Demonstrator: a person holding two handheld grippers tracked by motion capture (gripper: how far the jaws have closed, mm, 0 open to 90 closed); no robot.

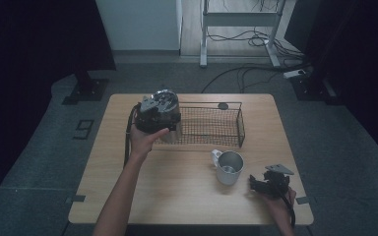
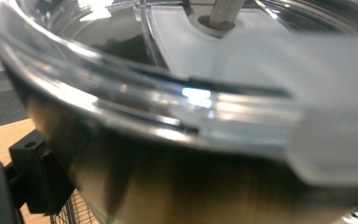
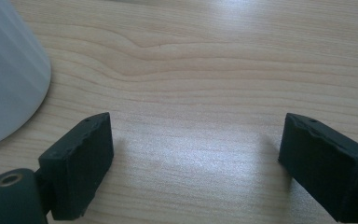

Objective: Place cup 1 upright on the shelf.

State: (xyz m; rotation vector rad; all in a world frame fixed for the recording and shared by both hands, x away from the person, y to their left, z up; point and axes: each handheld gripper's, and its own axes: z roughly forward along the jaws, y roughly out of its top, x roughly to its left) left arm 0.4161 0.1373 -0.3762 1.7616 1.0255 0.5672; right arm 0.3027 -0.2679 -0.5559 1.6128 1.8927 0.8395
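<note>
Nearest the viewer, at the bench's (image 1: 177, 196) front right corner, the right tongs (image 1: 265, 185) lie low on the wood in the person's right hand (image 1: 280, 200). In the right gripper view these right tongs (image 3: 193, 158) stand apart with bare wood grain between the two black pads: open, holding nothing. A pale curved wall at that view's left edge is the side of the steel mug (image 3: 9, 70).

The steel mug (image 1: 229, 167) stands upright on the bench just left of the right tongs, apart from them, its handle toward the left.

Farther back lies a black wire basket (image 1: 211, 125), long side across the bench; a small dark round object (image 1: 223, 105) rests beside its far rim.

At the basket's left end the left hand (image 1: 145, 140) carries the left tongs (image 1: 152, 115) against a steel tumbler (image 1: 166, 101) with a clear lid. In the left gripper view the steel tumbler (image 2: 168, 186) sits close between the jaws, its clear lid (image 2: 191, 88) above, one black pad (image 2: 37, 172) against its wall: gripped. The tumbler is held at the basket's left end; whether it touches the wire cannot be told.
</note>
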